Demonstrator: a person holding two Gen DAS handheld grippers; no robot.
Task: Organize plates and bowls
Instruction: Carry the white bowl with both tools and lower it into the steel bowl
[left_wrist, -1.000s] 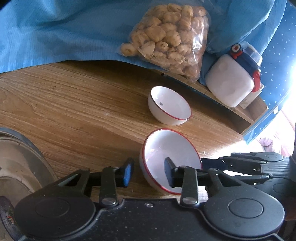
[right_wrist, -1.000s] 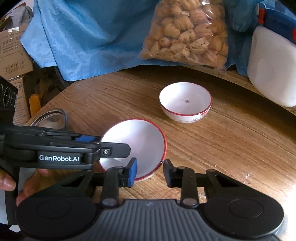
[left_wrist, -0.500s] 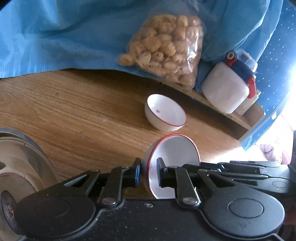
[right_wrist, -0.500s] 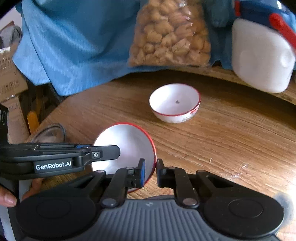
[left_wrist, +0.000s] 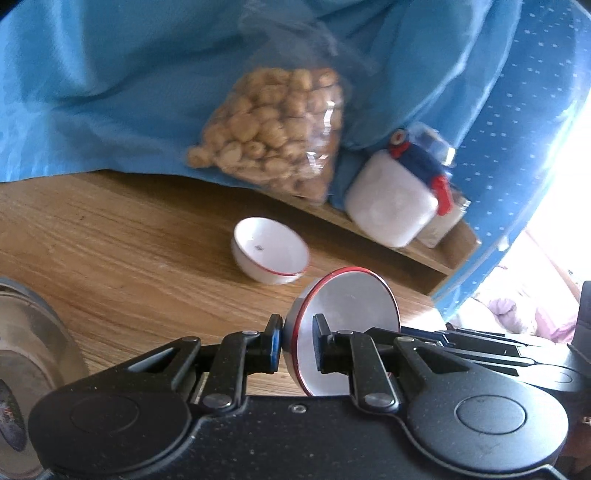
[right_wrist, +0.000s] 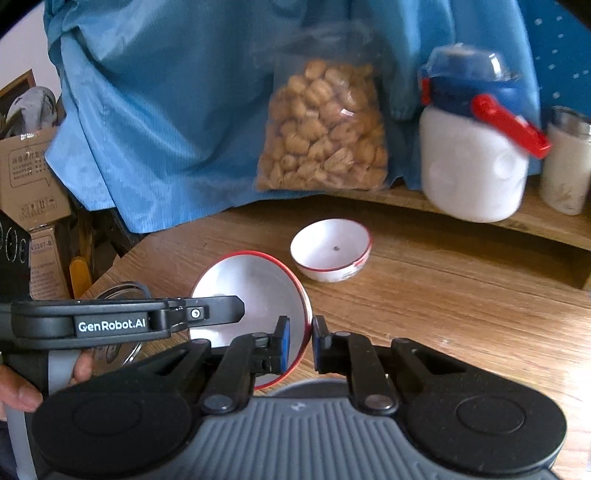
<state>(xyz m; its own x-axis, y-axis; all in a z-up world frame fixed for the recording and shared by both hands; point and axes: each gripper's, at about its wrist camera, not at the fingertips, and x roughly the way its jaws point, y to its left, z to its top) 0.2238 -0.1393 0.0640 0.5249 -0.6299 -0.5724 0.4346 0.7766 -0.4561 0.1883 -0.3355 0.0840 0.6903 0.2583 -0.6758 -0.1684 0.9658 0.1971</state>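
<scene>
We see a wooden table (right_wrist: 461, 295) with a big blue cloth (right_wrist: 177, 110) hanging behind it. A clear bag of snacks (right_wrist: 325, 129) leans on the cloth, next to a white jug with a blue lid (right_wrist: 472, 166). Our left claw (left_wrist: 297, 341) and our right claw (right_wrist: 298, 341) both pinch the rim of one red-rimmed bowl (right_wrist: 251, 291), from opposite sides. The bowl is tipped up on its edge, above the table. A smaller red-rimmed bowl (right_wrist: 330, 249) sits on the table just behind it.
</scene>
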